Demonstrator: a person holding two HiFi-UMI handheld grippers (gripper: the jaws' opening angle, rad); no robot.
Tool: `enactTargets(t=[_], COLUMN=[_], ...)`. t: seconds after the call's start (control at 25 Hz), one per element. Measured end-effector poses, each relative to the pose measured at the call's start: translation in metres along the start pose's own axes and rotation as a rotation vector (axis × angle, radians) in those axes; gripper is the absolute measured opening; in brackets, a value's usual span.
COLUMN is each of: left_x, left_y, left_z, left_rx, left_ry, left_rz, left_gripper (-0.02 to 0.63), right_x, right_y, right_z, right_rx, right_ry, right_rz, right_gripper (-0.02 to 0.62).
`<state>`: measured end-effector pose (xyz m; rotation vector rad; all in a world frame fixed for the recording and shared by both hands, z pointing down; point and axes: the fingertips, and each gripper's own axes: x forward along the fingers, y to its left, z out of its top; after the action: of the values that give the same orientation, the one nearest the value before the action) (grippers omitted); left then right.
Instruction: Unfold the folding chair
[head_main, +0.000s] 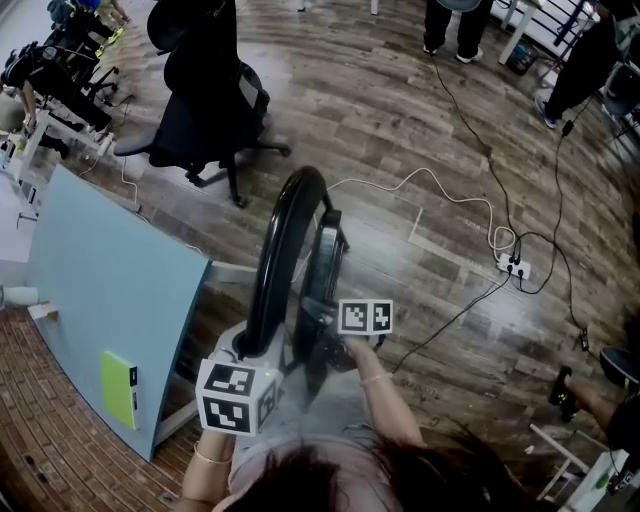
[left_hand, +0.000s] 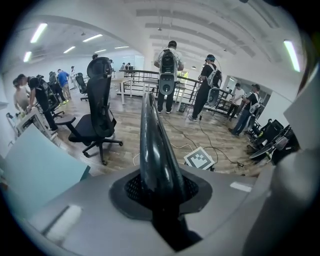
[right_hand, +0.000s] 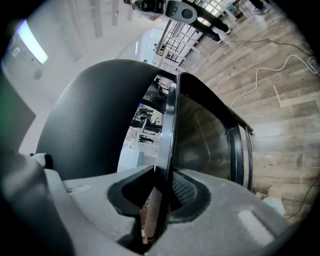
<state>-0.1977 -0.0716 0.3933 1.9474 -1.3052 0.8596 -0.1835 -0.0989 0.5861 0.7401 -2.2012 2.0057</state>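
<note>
The black folding chair (head_main: 290, 240) stands folded on the wooden floor in front of me, its curved tube frame arching up at centre. My left gripper (head_main: 248, 350) is shut on the lower part of that tube; in the left gripper view the glossy tube (left_hand: 152, 145) runs up from between the pads of the left gripper (left_hand: 160, 192). My right gripper (head_main: 330, 335) is shut on the thin edge of the seat panel (right_hand: 167, 130), which sits between the pads of the right gripper (right_hand: 160, 195). The dark rounded backrest (right_hand: 90, 125) fills the left of that view.
A pale blue tabletop (head_main: 110, 300) with a green notebook (head_main: 118, 388) lies at the left. A black office chair (head_main: 205, 110) stands behind it. White and black cables run to a power strip (head_main: 513, 266) on the right. Several people stand at the far side of the room.
</note>
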Motion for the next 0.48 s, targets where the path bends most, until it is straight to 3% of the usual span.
enactTargets(t=[0.48], left_x=[0.025], left_y=[-0.057], left_z=[0.027], left_rx=[0.078], left_ry=[-0.006], left_rz=[-0.064], left_gripper=[0.077], right_x=[-0.060], right_y=[-0.027], right_z=[0.031], right_rx=[0.044], right_ry=[-0.083], right_rz=[-0.026], right_gripper=[0.074])
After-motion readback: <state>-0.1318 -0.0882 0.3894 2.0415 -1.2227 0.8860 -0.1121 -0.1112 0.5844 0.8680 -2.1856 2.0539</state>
